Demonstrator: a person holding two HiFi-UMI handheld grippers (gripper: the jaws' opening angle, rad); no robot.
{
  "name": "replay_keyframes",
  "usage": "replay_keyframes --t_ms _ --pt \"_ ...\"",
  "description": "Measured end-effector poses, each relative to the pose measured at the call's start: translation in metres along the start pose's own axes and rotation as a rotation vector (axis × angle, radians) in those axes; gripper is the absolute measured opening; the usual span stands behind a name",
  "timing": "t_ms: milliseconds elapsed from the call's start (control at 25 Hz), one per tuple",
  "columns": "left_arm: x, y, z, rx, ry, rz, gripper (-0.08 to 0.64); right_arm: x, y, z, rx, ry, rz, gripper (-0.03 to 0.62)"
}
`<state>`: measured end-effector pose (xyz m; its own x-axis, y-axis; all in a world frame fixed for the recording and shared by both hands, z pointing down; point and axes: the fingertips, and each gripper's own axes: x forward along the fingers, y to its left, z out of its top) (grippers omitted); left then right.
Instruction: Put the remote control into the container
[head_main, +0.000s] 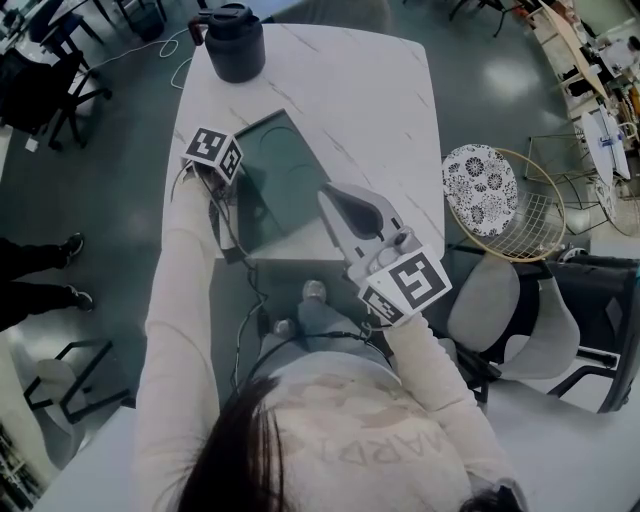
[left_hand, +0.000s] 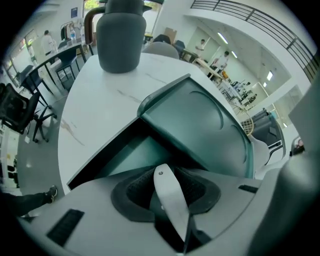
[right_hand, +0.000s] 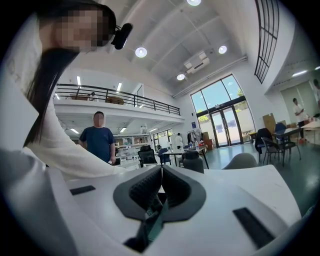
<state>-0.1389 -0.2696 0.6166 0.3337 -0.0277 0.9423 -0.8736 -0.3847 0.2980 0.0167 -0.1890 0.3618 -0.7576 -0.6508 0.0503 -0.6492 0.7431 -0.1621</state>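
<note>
A slim white remote control (left_hand: 167, 197) stands edge-on between the dark ribbed pads of my left gripper (left_hand: 165, 175), which is shut on it. It points at the dark opening of the green container (left_hand: 127, 150), whose lid (left_hand: 200, 120) is tilted up to the right. In the head view the left gripper (head_main: 218, 162) hangs at the container's left edge beside the lid (head_main: 285, 175); its marker cube hides the jaws and the remote. My right gripper (head_main: 332, 195) is raised over the container's near right side. Its pads meet with nothing between them (right_hand: 160, 172).
A dark jug (head_main: 235, 42) stands at the far end of the white marble table (head_main: 370, 90). A wire basket with a patterned plate (head_main: 505, 205) and a grey chair (head_main: 505, 300) sit right of the table. A person in a blue shirt (right_hand: 100, 140) stands behind.
</note>
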Motion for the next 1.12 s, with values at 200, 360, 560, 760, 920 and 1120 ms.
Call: replay_keyframes --t_ms 200,360,560,760,920,1120 --pt "0.001 0.003 0.006 -0.039 -0.006 0.020 0.115 -0.001 -0.004 0.002 0.001 0.000 -0.007 0.017" --pt "0.007 0.006 0.003 -0.017 0.030 0.076 0.117 -0.005 -0.009 0.001 0.004 -0.001 -0.017 0.017" --pt "0.011 0.008 0.002 0.021 0.052 0.124 0.117 -0.009 -0.013 0.001 0.005 -0.004 -0.023 0.017" --pt "0.012 0.006 0.002 0.053 0.051 0.134 0.120 -0.010 -0.014 0.000 0.007 -0.004 -0.019 0.017" --pt "0.011 0.005 0.001 0.093 0.060 0.151 0.126 -0.008 -0.013 0.001 0.007 -0.004 -0.016 0.017" --pt "0.008 0.003 0.002 0.154 0.041 0.170 0.131 -0.006 -0.010 0.001 0.007 -0.005 -0.012 0.017"
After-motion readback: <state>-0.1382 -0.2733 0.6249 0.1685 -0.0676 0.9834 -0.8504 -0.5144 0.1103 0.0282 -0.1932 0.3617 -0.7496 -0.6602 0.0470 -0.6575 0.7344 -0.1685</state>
